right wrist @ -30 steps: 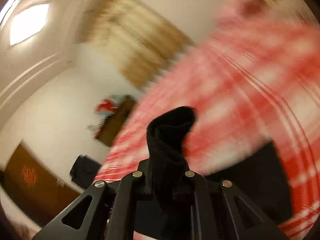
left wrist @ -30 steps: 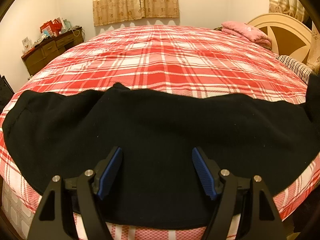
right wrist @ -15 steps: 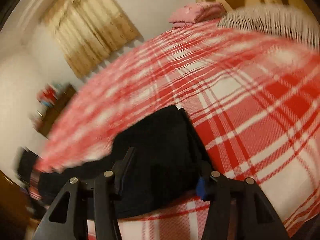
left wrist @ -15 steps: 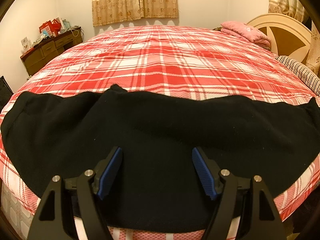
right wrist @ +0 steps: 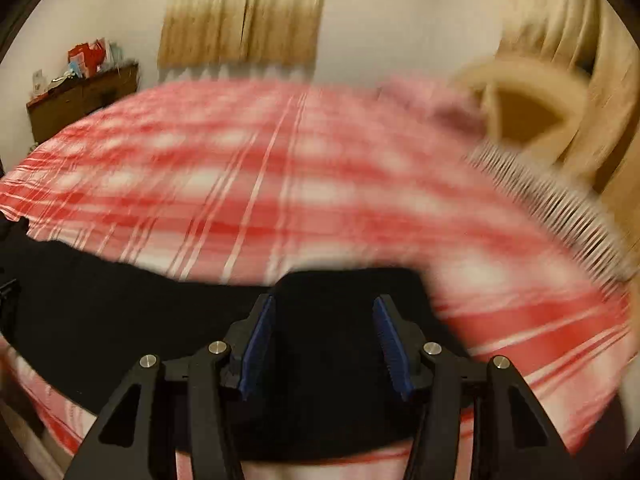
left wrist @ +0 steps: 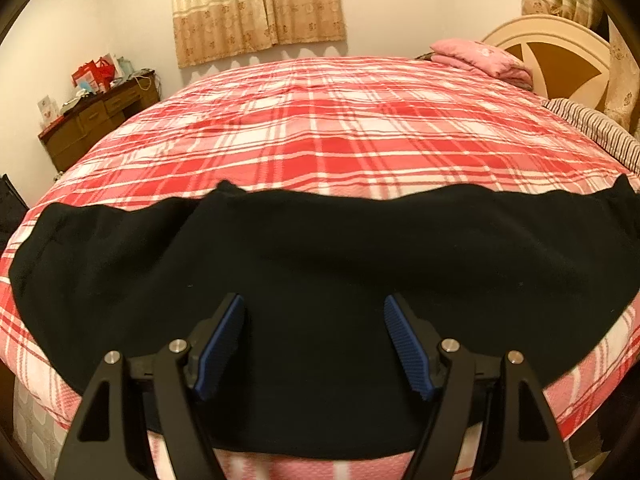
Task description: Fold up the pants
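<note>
Hovering left gripper [left wrist: 314, 320]: jaws wide apart, blue pads [left wrist: 220, 344] clear of the cloth, nothing held, poised over the middle of the black pants [left wrist: 320, 260].
Right gripper [right wrist: 323, 324]: jaws parted, gripping nothing; opened within the past second, though hardly further in the last half of it; dark fabric lies below and between the fingers, pads not pressing it.
Pants: spread flat in a long band across the near edge of the bed, one end under the right gripper.
Bedspread [left wrist: 340, 128]: red and white plaid, covering the bed.
Beyond: pink pillow [left wrist: 480, 58], cream headboard [left wrist: 560, 44], wooden dresser [left wrist: 96, 120], beige curtains [left wrist: 260, 4].
Right view: heavily blurred.
</note>
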Available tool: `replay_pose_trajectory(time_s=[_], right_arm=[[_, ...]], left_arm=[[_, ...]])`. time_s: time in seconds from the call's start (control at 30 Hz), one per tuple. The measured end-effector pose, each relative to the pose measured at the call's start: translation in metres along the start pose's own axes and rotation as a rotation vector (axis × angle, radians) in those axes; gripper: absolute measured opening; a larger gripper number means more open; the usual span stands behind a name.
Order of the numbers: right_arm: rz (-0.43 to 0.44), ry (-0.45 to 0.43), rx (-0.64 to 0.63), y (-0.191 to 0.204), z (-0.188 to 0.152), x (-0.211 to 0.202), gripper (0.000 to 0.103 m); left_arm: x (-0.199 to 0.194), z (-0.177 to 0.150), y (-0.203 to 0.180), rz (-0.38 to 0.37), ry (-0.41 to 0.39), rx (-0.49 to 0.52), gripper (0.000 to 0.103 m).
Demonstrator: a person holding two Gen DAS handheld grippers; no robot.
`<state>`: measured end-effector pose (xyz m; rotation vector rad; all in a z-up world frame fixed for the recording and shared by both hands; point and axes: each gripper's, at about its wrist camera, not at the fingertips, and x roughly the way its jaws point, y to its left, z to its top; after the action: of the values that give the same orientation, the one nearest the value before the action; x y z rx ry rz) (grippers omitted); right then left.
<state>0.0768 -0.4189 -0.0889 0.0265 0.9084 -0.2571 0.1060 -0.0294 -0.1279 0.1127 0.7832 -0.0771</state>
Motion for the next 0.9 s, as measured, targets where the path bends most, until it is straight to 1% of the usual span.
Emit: replay_pose_trajectory(time_s=[0.03,0.07,0.1,0.13,0.17,0.2,0.23,0.27,0.33,0.37,0.4,0.43,0.47,0.5,0.53,0.57,0.6,0.67,0.73,0.8,0.87,0.9], right_arm=[[-0.015,-0.005,0.006,0.004,-0.006,0.002,0.054],[-0.031,-0.069,-0.014,0.007,-0.009,-0.003,0.060],[-0.039,-0.086,-0.033,0.011,-0.010,-0.005,0.068],[-0.056,-0.083,-0.039,0.014,-0.011,-0.007,0.068],[-0.070,-0.100,-0.028,0.015,-0.012,-0.013,0.068],[-0.067,-0.160,0.007,0.015,-0.014,-0.025,0.068],[-0.043,-0.237,0.029,0.016,-0.016,-0.039,0.068],[-0.022,-0.292,0.020,0.023,-0.015,-0.053,0.068],[-0.002,-0.327,-0.018,0.036,-0.017,-0.066,0.067],[0.023,-0.312,-0.024,0.044,-0.013,-0.063,0.061],[0.071,-0.265,-0.024,0.050,-0.010,-0.056,0.051],[0.102,-0.216,-0.020,0.055,-0.009,-0.047,0.047],[0.116,-0.152,-0.006,0.059,-0.009,-0.033,0.043],[0.127,-0.095,0.012,0.063,-0.010,-0.021,0.043],[0.142,-0.044,0.041,0.067,-0.012,-0.008,0.043],[0.121,-0.047,0.055,0.072,-0.012,-0.001,0.045],[0.090,-0.075,0.027,0.082,-0.009,-0.001,0.045],[0.081,-0.071,-0.018,0.101,-0.001,0.002,0.045],[0.038,-0.082,-0.050,0.115,0.003,0.004,0.045],[0.012,-0.100,-0.100,0.127,0.002,0.005,0.046],[0.015,-0.121,-0.124,0.126,0.001,0.000,0.046],[0.032,-0.144,-0.115,0.124,0.001,-0.004,0.046]], left_arm=[[0.002,0.000,0.007,0.013,0.011,-0.013,0.076],[0.004,-0.001,0.013,0.018,0.020,-0.028,0.079],[0.005,-0.003,0.026,0.012,0.027,-0.062,0.084],[0.004,-0.004,0.035,0.004,0.030,-0.088,0.086],[0.003,-0.005,0.042,0.003,0.031,-0.105,0.087],[-0.001,-0.006,0.047,0.005,0.022,-0.111,0.086],[-0.007,-0.006,0.050,0.021,0.005,-0.099,0.085],[-0.015,-0.005,0.051,0.042,-0.027,-0.068,0.085],[-0.029,-0.001,0.053,0.064,-0.092,-0.022,0.085],[-0.033,0.003,0.056,0.066,-0.116,-0.014,0.085],[-0.034,0.006,0.059,0.068,-0.127,-0.015,0.085],[-0.033,0.012,0.066,0.073,-0.140,-0.026,0.085],[-0.031,0.015,0.072,0.082,-0.140,-0.037,0.085],[-0.027,0.018,0.079,0.096,-0.134,-0.051,0.085],[-0.019,0.019,0.089,0.116,-0.110,-0.074,0.085],[-0.014,0.019,0.095,0.127,-0.094,-0.089,0.085],[-0.009,0.016,0.104,0.140,-0.076,-0.112,0.085],[-0.003,0.009,0.116,0.146,-0.053,-0.145,0.085],[0.002,0.000,0.127,0.148,-0.021,-0.178,0.085],[0.005,-0.005,0.134,0.146,-0.008,-0.195,0.085],[0.005,-0.010,0.137,0.139,-0.010,-0.202,0.085],[0.004,-0.009,0.137,0.136,-0.015,-0.200,0.085]])
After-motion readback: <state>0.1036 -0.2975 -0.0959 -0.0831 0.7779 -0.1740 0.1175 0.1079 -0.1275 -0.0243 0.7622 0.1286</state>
